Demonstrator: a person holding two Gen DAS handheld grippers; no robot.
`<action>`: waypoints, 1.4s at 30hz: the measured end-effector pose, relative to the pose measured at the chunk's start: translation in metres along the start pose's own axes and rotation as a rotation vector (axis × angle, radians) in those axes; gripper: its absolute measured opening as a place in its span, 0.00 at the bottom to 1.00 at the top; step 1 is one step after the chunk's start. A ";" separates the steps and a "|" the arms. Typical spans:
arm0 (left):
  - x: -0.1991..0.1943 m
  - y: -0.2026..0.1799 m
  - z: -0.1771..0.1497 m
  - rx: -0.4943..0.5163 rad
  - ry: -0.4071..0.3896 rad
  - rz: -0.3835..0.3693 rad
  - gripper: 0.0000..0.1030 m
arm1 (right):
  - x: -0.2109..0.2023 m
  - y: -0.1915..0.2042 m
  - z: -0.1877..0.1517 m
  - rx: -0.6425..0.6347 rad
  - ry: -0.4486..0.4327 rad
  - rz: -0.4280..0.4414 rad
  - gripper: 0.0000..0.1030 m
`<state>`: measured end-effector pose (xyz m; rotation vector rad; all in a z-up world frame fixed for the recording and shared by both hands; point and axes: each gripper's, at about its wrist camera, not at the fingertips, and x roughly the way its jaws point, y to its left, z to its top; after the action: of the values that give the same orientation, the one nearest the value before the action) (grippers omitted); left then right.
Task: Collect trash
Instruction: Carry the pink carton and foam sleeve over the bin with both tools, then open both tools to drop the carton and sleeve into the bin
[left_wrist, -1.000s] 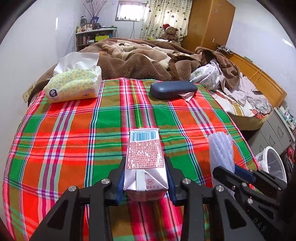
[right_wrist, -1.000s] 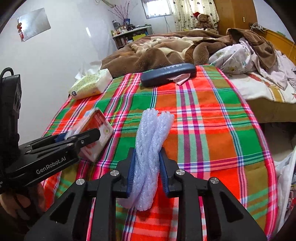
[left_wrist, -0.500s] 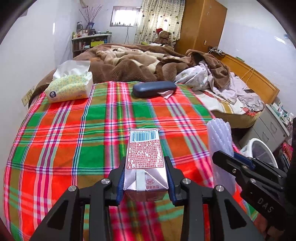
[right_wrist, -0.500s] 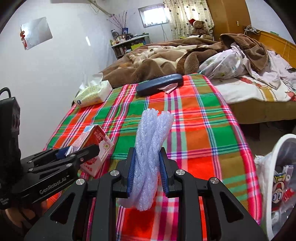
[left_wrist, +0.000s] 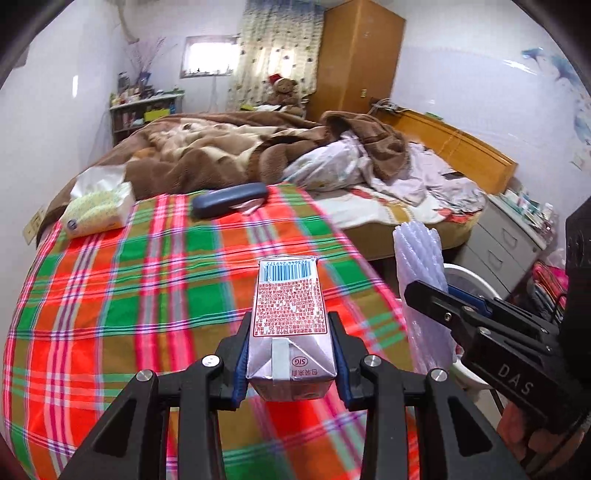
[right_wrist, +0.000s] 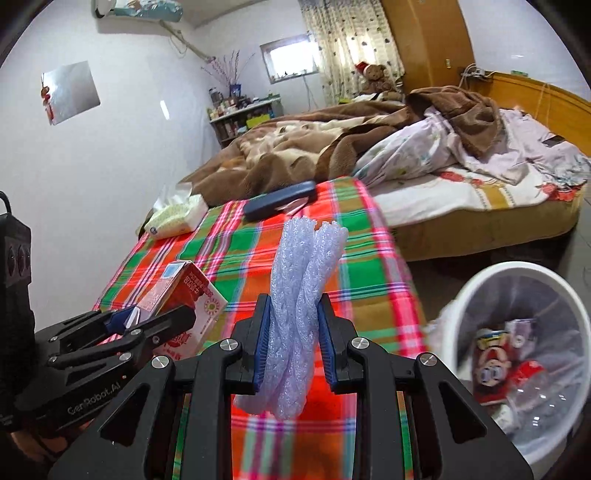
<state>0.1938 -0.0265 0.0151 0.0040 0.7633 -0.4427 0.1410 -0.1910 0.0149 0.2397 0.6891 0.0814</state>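
Both loads lifted clear of the red-and-green plaid cloth (left_wrist: 110, 295). Left gripper (left_wrist: 290, 354) clamped on the small silver-and-red drink carton (left_wrist: 290, 325); right gripper (right_wrist: 291, 343) pinched on the pale, twisted foam-net sleeve (right_wrist: 301, 295). White plastic bin (right_wrist: 458, 306), already part-filled, down to the right of the right gripper. Best carried fully over the rim before releasing, net first. Beyond, a rumpled bed; floor probably bare, though blurred.

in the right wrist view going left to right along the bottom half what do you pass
left gripper holding the red drink carton → right gripper clamped on the clear foam netting roll → white trash bin with wrappers and a plastic bottle inside
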 end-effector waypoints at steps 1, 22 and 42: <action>-0.001 -0.009 0.000 0.010 -0.004 -0.009 0.36 | -0.003 -0.004 0.000 0.000 -0.007 -0.010 0.24; 0.024 -0.159 -0.008 0.161 0.020 -0.163 0.36 | -0.060 -0.113 -0.012 0.102 -0.062 -0.197 0.24; 0.092 -0.230 -0.030 0.210 0.143 -0.225 0.36 | -0.053 -0.187 -0.036 0.162 0.053 -0.284 0.25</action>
<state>0.1427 -0.2664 -0.0327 0.1483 0.8585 -0.7416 0.0767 -0.3732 -0.0250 0.2934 0.7771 -0.2414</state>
